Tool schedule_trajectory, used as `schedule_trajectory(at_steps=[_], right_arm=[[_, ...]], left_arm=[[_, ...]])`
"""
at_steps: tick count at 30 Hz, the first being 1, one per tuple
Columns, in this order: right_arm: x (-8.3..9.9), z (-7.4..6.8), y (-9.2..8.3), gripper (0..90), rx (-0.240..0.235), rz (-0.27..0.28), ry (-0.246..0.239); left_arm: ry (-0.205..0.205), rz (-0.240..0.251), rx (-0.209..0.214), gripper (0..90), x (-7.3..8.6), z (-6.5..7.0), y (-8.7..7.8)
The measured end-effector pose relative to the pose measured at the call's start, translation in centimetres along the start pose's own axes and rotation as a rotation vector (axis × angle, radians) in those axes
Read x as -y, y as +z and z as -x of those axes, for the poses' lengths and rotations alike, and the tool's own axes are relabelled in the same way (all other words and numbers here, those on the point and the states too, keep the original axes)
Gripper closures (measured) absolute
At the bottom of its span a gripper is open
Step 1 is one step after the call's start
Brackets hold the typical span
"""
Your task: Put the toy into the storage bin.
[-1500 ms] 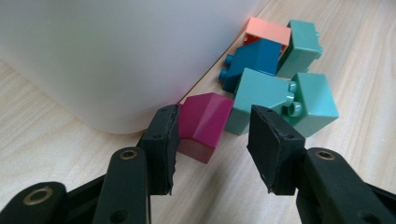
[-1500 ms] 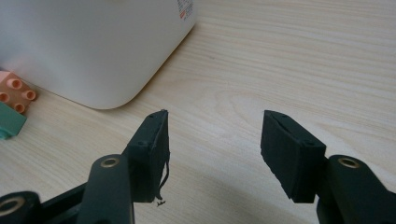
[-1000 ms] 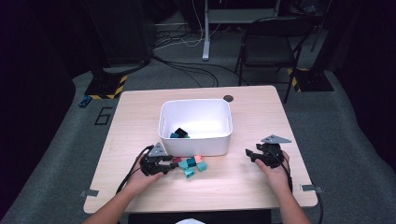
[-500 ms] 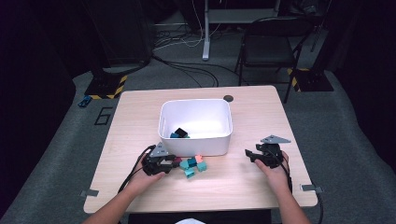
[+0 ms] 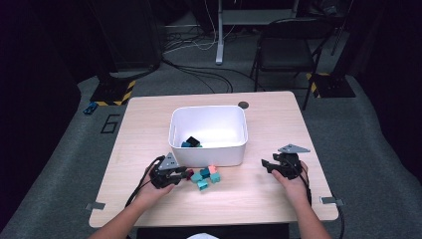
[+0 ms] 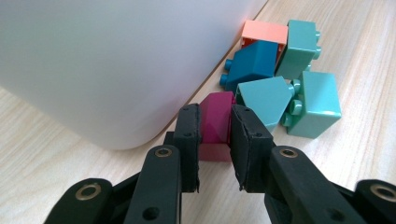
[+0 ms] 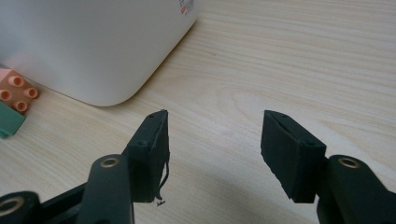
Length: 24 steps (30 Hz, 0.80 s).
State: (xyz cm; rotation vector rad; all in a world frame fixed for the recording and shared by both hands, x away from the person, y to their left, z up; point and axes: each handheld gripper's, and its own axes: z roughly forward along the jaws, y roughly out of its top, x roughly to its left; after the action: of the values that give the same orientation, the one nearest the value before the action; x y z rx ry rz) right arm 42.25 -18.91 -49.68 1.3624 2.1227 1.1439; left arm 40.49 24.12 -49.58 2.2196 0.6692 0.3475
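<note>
Left gripper (image 6: pixel 215 140) has just been closing its 2 black jaws, and they now pinch the magenta plastic building brick (image 6: pixel 215 123) that lies on the pale wooden table (image 5: pixel 149 124), just beside the rounded corner of the white plastic bin (image 6: pixel 107 56). Earlier the jaws stood wider around it. Behind the brick sits a cluster of teal bricks (image 6: pixel 303 84) and 1 orange brick (image 6: pixel 264 32). Right gripper (image 7: pixel 212 149) rests with jaws wide apart over bare wood, holding nothing, unchanged.
</note>
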Motion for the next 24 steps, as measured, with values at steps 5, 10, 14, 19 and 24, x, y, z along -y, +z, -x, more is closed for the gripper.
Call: schedule_trajectory(at_steps=[5,10,14,19,24], right_arm=[[0.0,0.1,0.0,41.4,0.000,0.001,0.002],[0.0,0.0,0.0,41.4,0.000,0.003,0.007],[0.0,0.0,0.0,41.4,0.000,0.002,0.007],[0.0,0.0,0.0,41.4,0.003,-0.002,0.001],[0.0,0.1,0.0,41.4,-0.001,0.000,0.002]], left_arm=[[-0.001,-0.015,0.005,71.8,0.4,0.3,-0.3],[0.005,-0.031,0.012,69.6,0.6,0.5,-0.4],[-0.004,-0.027,0.011,63.3,0.6,0.5,-0.3],[-0.003,-0.042,0.012,50.9,0.3,0.0,0.6],[-0.014,-0.051,0.024,49.7,0.5,0.0,1.6]])
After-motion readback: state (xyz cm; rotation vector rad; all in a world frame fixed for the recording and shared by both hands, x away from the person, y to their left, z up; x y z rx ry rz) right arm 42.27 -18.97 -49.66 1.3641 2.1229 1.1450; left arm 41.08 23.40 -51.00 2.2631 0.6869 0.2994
